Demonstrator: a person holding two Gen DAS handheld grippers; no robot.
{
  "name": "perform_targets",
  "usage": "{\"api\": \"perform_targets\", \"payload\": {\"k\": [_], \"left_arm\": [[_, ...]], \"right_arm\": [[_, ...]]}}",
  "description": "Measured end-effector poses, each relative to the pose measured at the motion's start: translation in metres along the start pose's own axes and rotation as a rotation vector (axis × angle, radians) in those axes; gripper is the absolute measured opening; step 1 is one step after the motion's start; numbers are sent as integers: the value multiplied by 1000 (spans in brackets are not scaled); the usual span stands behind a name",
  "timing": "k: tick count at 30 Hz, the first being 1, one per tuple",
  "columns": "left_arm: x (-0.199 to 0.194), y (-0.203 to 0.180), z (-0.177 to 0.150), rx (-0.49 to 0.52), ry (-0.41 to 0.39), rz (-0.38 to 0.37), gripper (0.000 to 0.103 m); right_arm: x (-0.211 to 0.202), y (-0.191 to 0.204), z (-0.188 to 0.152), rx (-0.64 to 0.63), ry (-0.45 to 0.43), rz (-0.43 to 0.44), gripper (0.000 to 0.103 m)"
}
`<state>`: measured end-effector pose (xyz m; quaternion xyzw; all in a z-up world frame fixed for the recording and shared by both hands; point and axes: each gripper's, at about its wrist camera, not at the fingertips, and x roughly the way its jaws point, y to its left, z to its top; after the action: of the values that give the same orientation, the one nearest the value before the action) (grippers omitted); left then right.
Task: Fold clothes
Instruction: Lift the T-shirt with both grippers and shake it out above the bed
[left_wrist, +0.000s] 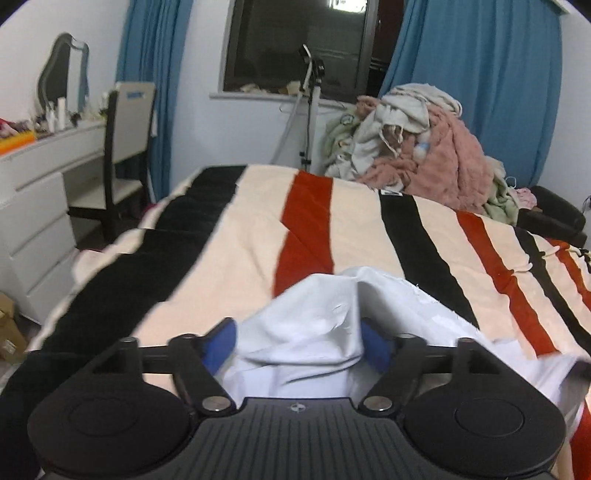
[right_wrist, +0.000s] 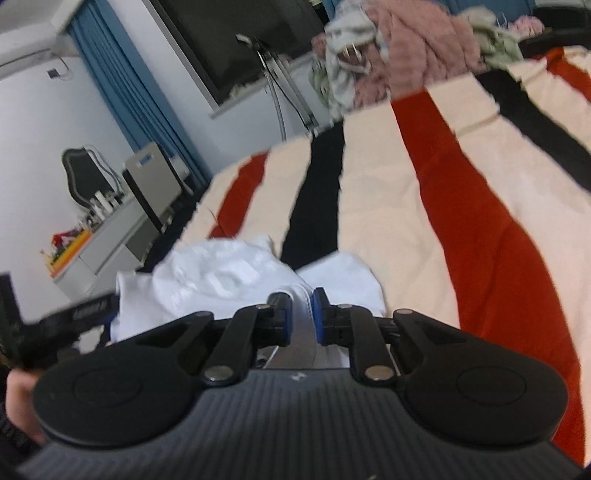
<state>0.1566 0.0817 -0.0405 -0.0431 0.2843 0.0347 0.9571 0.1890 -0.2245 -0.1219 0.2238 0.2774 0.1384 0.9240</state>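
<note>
Left gripper: my black two-finger left gripper with blue pads (left_wrist: 299, 339) stands spread wide; a bunched fold of the crumpled white cotton garment (left_wrist: 310, 317) sits between the fingers, and I can't tell whether the pads touch it.
Right gripper: my right gripper (right_wrist: 302, 314) is nearly pressed together, pinching a thin white edge of the garment (right_wrist: 221, 280).
Garment place: near end of the cream bed cover with black and red stripes (left_wrist: 251, 236).
Left view only: black armrest (left_wrist: 554, 214) at the bed's right edge.
Right view only: the other gripper's black body (right_wrist: 55, 321) at left, a hand (right_wrist: 18, 406) below it.
Both views: pile of pink and pale clothes (left_wrist: 417, 144) at the far end, blue curtains (left_wrist: 480, 81), white tripod (left_wrist: 306, 107).
</note>
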Motion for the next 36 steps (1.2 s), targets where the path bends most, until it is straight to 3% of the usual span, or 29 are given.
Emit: {"api": "perform_targets", "payload": {"k": [4,8,10,14,17,20,23,25,27,32,36], "left_arm": [[-47,5,-9,11,-49,25,82],[-93,-7,-29,42,-93,7,84],[-107,-25,-42,107,-105,-32,84],[-120,-81,-72,367,-137,-112,85],[-113,-126,-97,587,-191,-125,86],[-93,-156,-118,710,-239,-41,89],[-76,-167,-133,810,-237,68,89],[-74,-164,-133,800,-246,138,89],[-83,-153,-122,710,-276,168,89],[-116,-125,-94,449,-379,194,93],[-132,-118,-84,384,-412,209,93]], "right_arm": [[-21,8,3,-8,-70,4,14],[-35,13,1,-26,-90,-6,14],[-39,15,0,-29,-92,-9,14],[-41,17,-2,-25,-91,-9,14],[-40,16,-2,-20,-91,-10,14],[-42,15,-2,-12,-93,-13,14],[-44,14,-2,-2,-102,-14,15],[-46,14,-2,2,-111,-17,15],[-46,13,-2,1,-115,-23,15],[-45,17,-5,-36,-114,-39,15],[-44,27,-11,-95,-112,-60,16]]}}
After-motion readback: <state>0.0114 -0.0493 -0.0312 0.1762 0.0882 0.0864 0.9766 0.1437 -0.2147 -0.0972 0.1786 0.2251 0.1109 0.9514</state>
